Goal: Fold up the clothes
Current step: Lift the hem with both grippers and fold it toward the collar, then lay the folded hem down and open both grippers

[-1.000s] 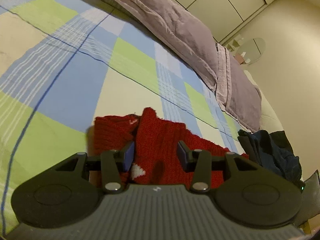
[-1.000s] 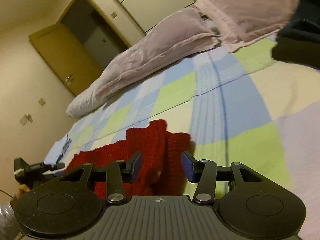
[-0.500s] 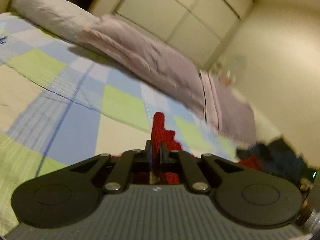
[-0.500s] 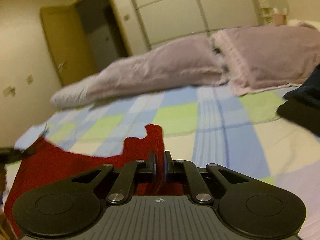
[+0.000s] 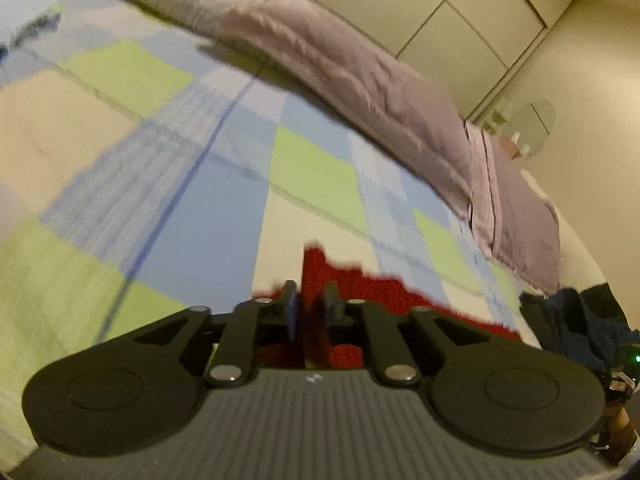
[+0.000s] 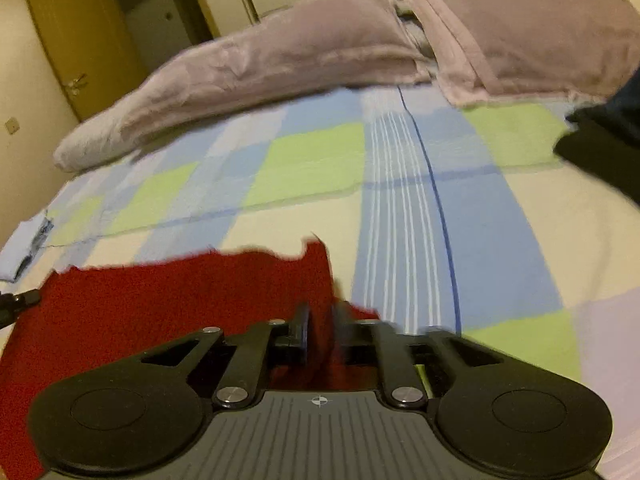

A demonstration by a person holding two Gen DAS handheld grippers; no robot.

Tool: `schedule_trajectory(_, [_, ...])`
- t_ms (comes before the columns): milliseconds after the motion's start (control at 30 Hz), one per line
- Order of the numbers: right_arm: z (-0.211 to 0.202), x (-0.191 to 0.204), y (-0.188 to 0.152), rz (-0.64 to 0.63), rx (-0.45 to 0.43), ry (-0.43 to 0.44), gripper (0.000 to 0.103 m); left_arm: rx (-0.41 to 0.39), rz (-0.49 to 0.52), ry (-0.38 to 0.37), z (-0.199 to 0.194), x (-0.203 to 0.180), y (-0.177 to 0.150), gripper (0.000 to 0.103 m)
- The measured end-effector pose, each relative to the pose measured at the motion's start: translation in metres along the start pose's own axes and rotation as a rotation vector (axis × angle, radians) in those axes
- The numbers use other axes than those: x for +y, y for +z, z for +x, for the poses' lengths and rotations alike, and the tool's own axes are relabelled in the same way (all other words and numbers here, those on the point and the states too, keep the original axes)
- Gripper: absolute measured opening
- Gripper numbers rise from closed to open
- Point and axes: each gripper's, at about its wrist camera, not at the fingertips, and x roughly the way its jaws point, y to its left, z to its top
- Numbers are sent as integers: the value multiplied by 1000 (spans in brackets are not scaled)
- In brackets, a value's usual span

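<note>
Gripping the red sweater [image 6: 160,312], both the left gripper [image 5: 310,304] and right gripper [image 6: 320,320] have jaws clamped on it above the bed [image 6: 500,220].

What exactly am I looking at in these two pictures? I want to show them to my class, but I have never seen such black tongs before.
These are two handheld grippers, one in each of a person's hands, each with a small camera looking forward along its two fingers. One picture comes from the left gripper, the other from the right gripper. Both are closed on the edge of a red knitted garment, held between them over a bed with a blue, green and cream checked bedspread. Long mauve-grey pillows lie along the far side, and a dark navy heap of clothes lies at the right. Behind are pale wardrobe doors and a wooden door.
</note>
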Motion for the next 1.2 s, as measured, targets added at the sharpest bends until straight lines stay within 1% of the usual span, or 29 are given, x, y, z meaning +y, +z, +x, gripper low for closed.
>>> schedule_trajectory(33, [-2,1,2,-8,-4,0,62,-4,15,1,-1,-4,6,28])
schedule_trajectory(67, [-4,4,7,-22,-15,6,62,-7,30,0,-1,-8,12,30])
schedule_trajectory(100, [-5,9,11,-45,-23,18,62,10,45,-5,1,-13,16,33])
schedule_trajectory(200, [10,29,18,-157,24,47,61,105,139,-7,23,-33,20,33])
schedule_trajectory(267, [24,41,17,-215,54,52,61,147,197,11,37,-43,16,32])
schedule_trajectory(300, [30,45,15,-233,65,59,59,167,224,21,44,-48,14,31])
schedule_trajectory(333, [35,48,13,-243,73,69,55,170,246,25,48,-52,11,30])
schedule_trajectory(367, [40,50,10,-254,80,79,45,168,266,21,50,-54,9,26])
schedule_trajectory(400, [45,53,8,-263,91,87,35,166,286,16,52,-57,7,9])
schedule_trajectory(433, [49,55,5,-273,104,94,32,175,296,11,54,-58,6,0])
schedule_trajectory(467, [53,56,2,-281,113,100,31,176,299,7,55,-58,4,0])
schedule_trajectory(500, [55,57,-2,-289,117,103,13,168,302,4,54,-58,3,0])
schedule_trajectory(533, [57,57,-3,-293,118,113,0,159,303,-1,52,-57,2,0])
schedule_trajectory(600, [55,54,-3,-281,109,127,0,135,300,-8,47,-56,2,0])
schedule_trajectory(700, [44,50,1,-268,55,124,0,72,282,-20,37,-55,7,0])
schedule_trajectory(767, [36,46,6,-239,21,150,0,64,266,-32,33,-54,12,0])
schedule_trajectory(800, [34,43,10,-208,20,168,0,62,257,-37,32,-54,14,0])
schedule_trajectory(833, [36,41,13,-176,36,181,0,80,238,-49,33,-53,16,0])
schedule_trajectory(867, [38,39,16,-150,64,194,1,106,209,-60,35,-53,17,0])
schedule_trajectory(900, [41,39,18,-136,85,200,13,122,185,-61,36,-52,17,1])
schedule_trajectory(933, [43,41,20,-135,98,200,24,134,175,-55,37,-53,17,6])
schedule_trajectory(967, [45,43,20,-137,103,199,55,144,169,-49,38,-53,17,10])
schedule_trajectory(1000, [44,45,20,-143,97,197,64,153,170,-43,40,-54,17,16])
schedule_trajectory(1033, [45,47,19,-146,98,194,63,162,174,-37,42,-55,16,17])
schedule_trajectory(1133, [50,52,16,-157,118,174,63,197,197,-15,51,-59,12,17])
schedule_trajectory(1167, [53,54,14,-173,121,166,46,205,218,-5,55,-60,10,16])
schedule_trajectory(1200, [55,55,12,-186,124,153,15,211,241,6,58,-61,7,0])
